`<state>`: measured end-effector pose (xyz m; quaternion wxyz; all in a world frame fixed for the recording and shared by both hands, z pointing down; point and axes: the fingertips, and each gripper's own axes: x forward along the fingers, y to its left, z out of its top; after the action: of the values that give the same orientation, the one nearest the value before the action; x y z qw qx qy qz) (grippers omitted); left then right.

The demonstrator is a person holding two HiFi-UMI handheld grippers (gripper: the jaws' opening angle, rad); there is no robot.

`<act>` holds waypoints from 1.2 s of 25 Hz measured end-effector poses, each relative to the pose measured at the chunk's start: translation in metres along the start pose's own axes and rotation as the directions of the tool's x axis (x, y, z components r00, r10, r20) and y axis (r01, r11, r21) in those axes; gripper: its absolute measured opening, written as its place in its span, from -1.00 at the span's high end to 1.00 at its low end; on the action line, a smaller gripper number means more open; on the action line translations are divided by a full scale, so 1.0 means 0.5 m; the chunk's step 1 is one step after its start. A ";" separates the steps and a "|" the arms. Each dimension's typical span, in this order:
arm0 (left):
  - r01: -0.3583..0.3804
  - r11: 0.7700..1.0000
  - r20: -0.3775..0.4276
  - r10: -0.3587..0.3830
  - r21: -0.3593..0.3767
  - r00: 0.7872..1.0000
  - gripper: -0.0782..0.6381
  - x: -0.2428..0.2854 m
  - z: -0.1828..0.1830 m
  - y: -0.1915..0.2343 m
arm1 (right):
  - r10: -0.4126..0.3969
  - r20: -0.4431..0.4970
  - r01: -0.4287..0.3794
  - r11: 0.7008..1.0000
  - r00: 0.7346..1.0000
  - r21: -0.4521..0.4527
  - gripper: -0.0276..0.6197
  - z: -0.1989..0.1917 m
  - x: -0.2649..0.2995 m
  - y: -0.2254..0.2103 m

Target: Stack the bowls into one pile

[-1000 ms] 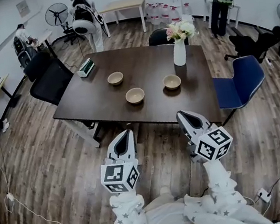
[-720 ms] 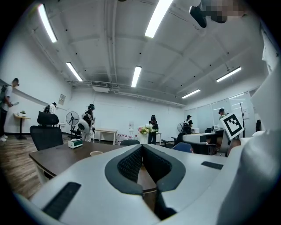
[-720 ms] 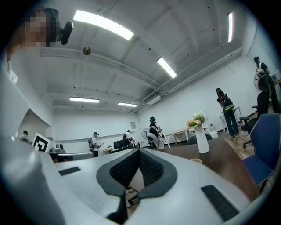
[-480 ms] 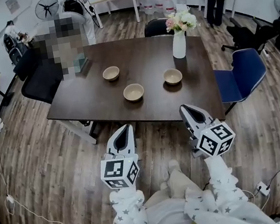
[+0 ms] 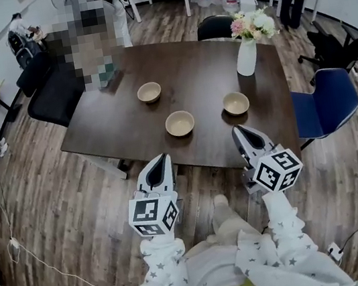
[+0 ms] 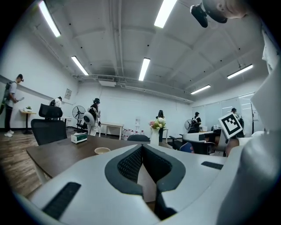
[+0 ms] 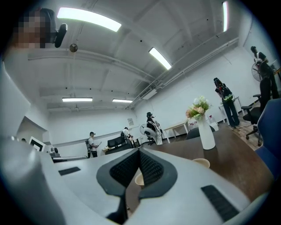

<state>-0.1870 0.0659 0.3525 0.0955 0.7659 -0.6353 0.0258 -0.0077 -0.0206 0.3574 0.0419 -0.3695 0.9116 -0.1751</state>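
Head view: a dark table (image 5: 128, 123) carries three tan bowls, all well apart. The far-left bowl (image 5: 149, 92) sits farthest, the middle bowl (image 5: 180, 123) is nearest the near edge, and the right bowl (image 5: 235, 103) is right of it. One white vase (image 5: 247, 59) of flowers stands far right on the table. One blue chair (image 5: 326, 107) is at the table's right side and one black office chair (image 5: 56, 98) at its left. The left hand-held gripper (image 5: 160, 159) and the right hand-held gripper (image 5: 238, 132) both point at the table from its near edge, neither touching a bowl.

Left gripper view: the jaws are clenched tip to tip with nothing between them. Only one bowl (image 6: 102, 150) shows here, left of the jaws. A tissue box (image 6: 79, 138) sits farther left on the table, and the right hand-held gripper's marker cube is at the right.

Right gripper view: these jaws are clenched too, and empty. Two bowls show: one (image 7: 138, 179) beyond the jaws, seen through the gap below their tips, and one (image 7: 202, 163) to the right, near the vase.
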 end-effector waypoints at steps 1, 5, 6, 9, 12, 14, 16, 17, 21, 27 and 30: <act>-0.006 1.000 -0.001 0.006 -0.005 1.000 0.71 0.017 0.001 0.011 | 0.007 -0.004 -0.007 1.000 1.000 0.003 0.85 0.001 0.022 -0.009; -0.016 1.000 0.003 0.016 -0.021 1.000 0.71 0.088 0.007 0.041 | 0.022 -0.009 -0.022 1.000 1.000 -0.002 0.85 0.020 0.098 -0.057; -0.020 1.000 0.004 0.021 -0.022 1.000 0.71 0.105 0.009 0.046 | 0.025 -0.007 -0.025 1.000 1.000 -0.002 0.85 0.026 0.115 -0.069; -0.035 0.999 0.005 0.035 -0.023 0.999 0.71 0.151 0.018 0.057 | 0.038 -0.004 -0.038 0.999 0.999 0.002 0.85 0.045 0.157 -0.103; -0.044 0.999 0.000 0.044 -0.026 0.999 0.71 0.197 0.021 0.062 | 0.040 -0.011 -0.040 0.999 0.999 0.006 0.85 0.055 0.191 -0.142; -0.048 0.998 -0.004 0.048 -0.034 0.999 0.71 0.223 0.017 0.074 | 0.036 -0.018 -0.036 0.999 0.999 0.007 0.85 0.053 0.212 -0.161; -0.047 0.998 -0.007 0.046 -0.044 0.999 0.71 0.246 0.013 0.085 | 0.025 -0.025 -0.025 1.000 0.999 0.010 0.85 0.049 0.227 -0.180; -0.043 0.998 -0.009 0.043 -0.047 0.999 0.71 0.259 0.012 0.087 | 0.018 -0.028 -0.017 1.000 0.999 0.014 0.85 0.048 0.234 -0.192; -0.012 0.998 -0.029 0.010 -0.061 1.000 0.71 0.317 -0.004 0.072 | -0.020 -0.041 0.021 0.999 0.999 0.030 0.85 0.043 0.248 -0.252; 0.051 0.995 -0.095 -0.058 -0.080 0.994 0.71 0.375 -0.048 0.032 | -0.117 -0.080 0.121 0.991 0.990 0.051 0.85 0.002 0.245 -0.325; 0.097 0.992 -0.148 -0.108 -0.078 0.983 0.71 0.396 -0.071 0.007 | -0.175 -0.100 0.181 0.982 0.979 0.061 0.85 -0.019 0.232 -0.358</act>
<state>-0.1493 -0.1201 0.4194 0.1719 0.7897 -0.5863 0.0566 0.0243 -0.2168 0.4349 -0.0043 -0.4393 0.8692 -0.2270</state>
